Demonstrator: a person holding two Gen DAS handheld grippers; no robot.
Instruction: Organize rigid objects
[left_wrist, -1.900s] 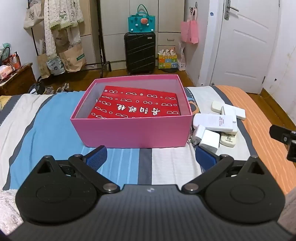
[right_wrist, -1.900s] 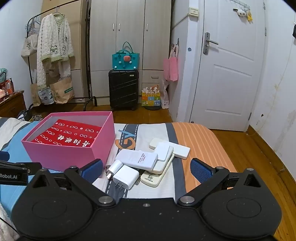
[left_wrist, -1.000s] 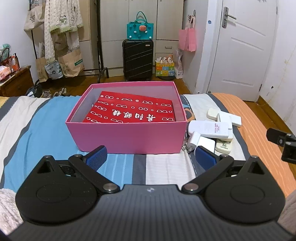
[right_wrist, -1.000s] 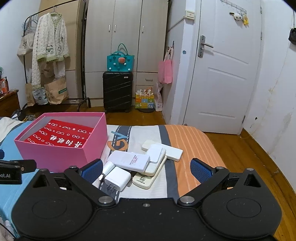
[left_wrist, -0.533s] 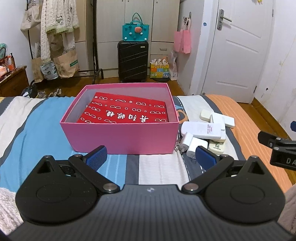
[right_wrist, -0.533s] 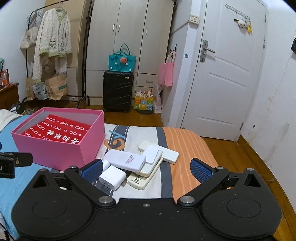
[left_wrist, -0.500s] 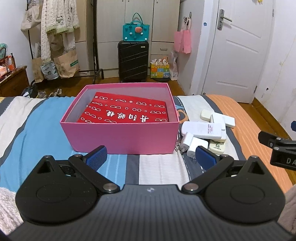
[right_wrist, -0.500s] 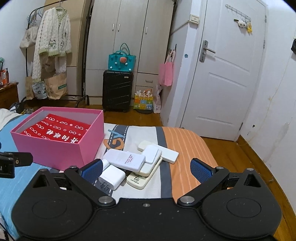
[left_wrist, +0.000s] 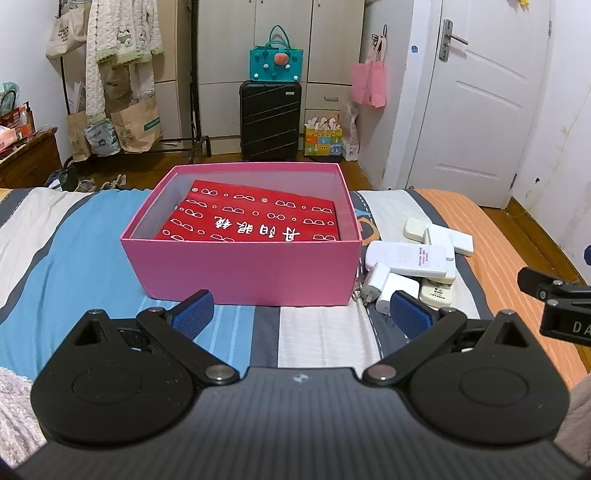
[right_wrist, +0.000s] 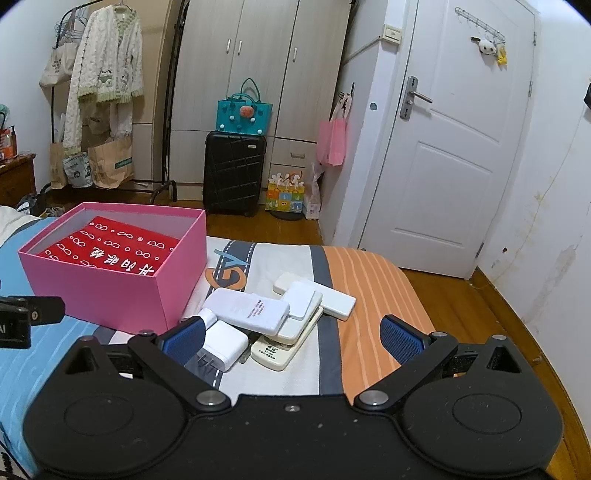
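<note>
An open pink box (left_wrist: 243, 269) (right_wrist: 110, 295) sits on the striped bed, with a red packet with white print (left_wrist: 255, 221) lying inside. Right of it lies a pile of white rigid items: a power bank (left_wrist: 406, 258) (right_wrist: 247, 310), two plug adapters (left_wrist: 395, 286) (right_wrist: 221, 345), and remotes (left_wrist: 437, 291) (right_wrist: 284, 350). My left gripper (left_wrist: 301, 314) hangs open in front of the box's near wall. My right gripper (right_wrist: 293, 338) is open just short of the pile, nothing between its fingers. The right gripper's tip (left_wrist: 554, 299) shows at the left view's right edge.
The bed's far edge lies just behind the box. Beyond it are a black suitcase (left_wrist: 269, 118) topped by a teal bag, a clothes rack (right_wrist: 107, 74), wardrobes and a white door (right_wrist: 454, 155). The orange stripe (right_wrist: 369, 288) of bedding lies right of the pile.
Both grippers have drawn back and risen a little, so the box and pile look smaller and farther. Both stayed open; nothing on the bed has shifted.
</note>
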